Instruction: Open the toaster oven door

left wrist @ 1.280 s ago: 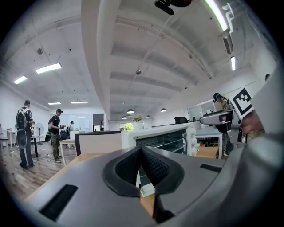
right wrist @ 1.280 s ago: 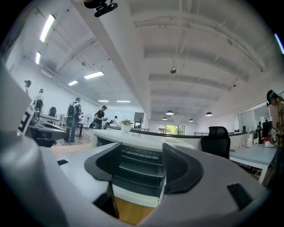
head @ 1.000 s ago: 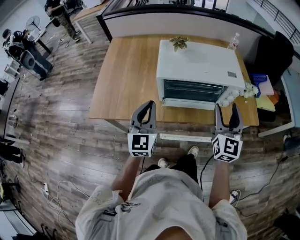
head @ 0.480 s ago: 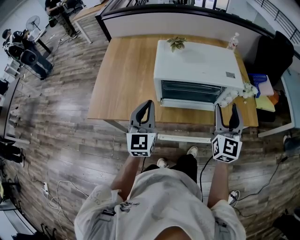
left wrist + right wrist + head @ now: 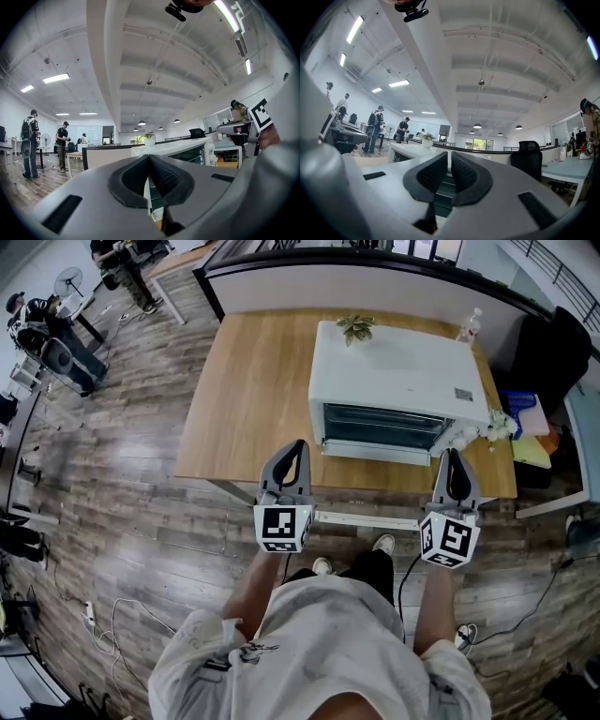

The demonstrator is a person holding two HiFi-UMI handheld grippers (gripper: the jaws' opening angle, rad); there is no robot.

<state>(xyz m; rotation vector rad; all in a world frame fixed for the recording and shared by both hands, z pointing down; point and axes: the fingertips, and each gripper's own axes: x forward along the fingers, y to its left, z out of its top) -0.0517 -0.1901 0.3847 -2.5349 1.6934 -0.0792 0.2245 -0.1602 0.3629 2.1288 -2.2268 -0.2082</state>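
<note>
Left claw (image 5: 299,447), jaws together, near toaster oven (image 5: 398,381).

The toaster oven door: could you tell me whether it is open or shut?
Shut: the toaster oven door stands upright, flush with the front of the toaster oven.

a plastic bottle (image 5: 466,322) stands near the wooden table's (image 5: 253,390) far right corner

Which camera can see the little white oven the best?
The head view. It looks down on the whole toaster oven, with its door shut, sitting on the wooden table. The left gripper view catches only its top edge and some of the glass front. The right gripper view shows just small bits of it.
</note>
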